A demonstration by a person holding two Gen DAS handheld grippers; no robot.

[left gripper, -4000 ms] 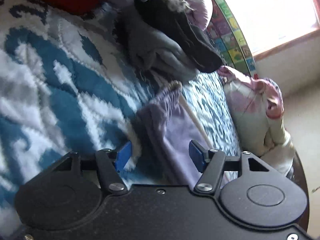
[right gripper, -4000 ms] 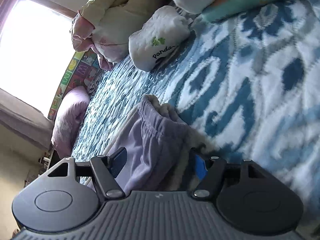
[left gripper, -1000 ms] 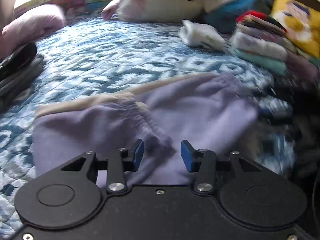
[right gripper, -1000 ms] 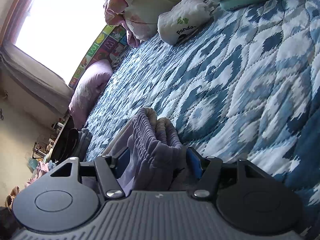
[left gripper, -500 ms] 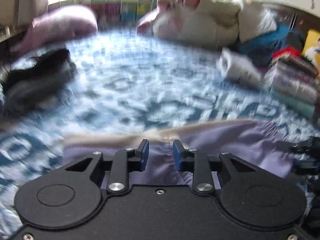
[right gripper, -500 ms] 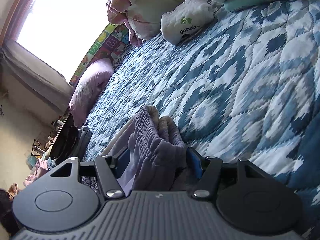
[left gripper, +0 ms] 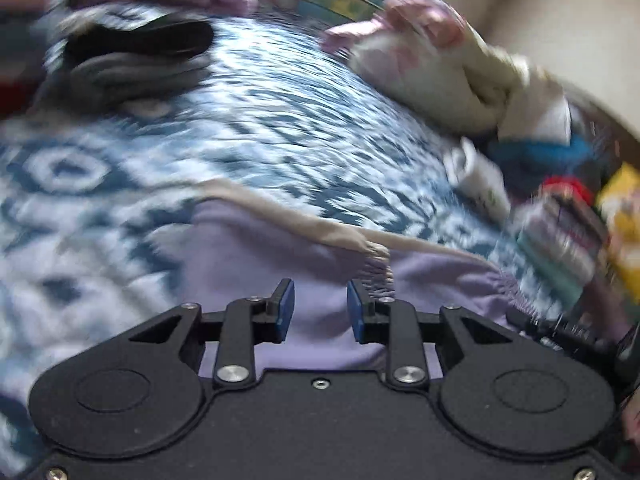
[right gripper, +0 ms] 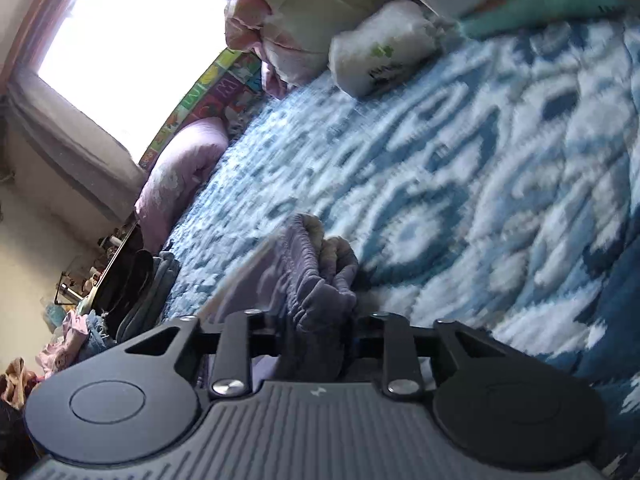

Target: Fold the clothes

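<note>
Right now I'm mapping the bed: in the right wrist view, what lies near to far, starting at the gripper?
Right gripper → bunched lilac fleece garment → blue-and-white patterned quilt → rolled white printed cloth → cream-and-pink bundled bedding.

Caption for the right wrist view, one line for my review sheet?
Right gripper closing on the bunched waistband of lavender pants on a blue-and-white quilt.

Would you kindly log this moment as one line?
right gripper: closing on lavender pants | left gripper: over pants, open | surface: quilt

Soft lilac cloth trousers (left gripper: pixel 248 264), quilted bedspread (left gripper: pixel 280 128)
</note>
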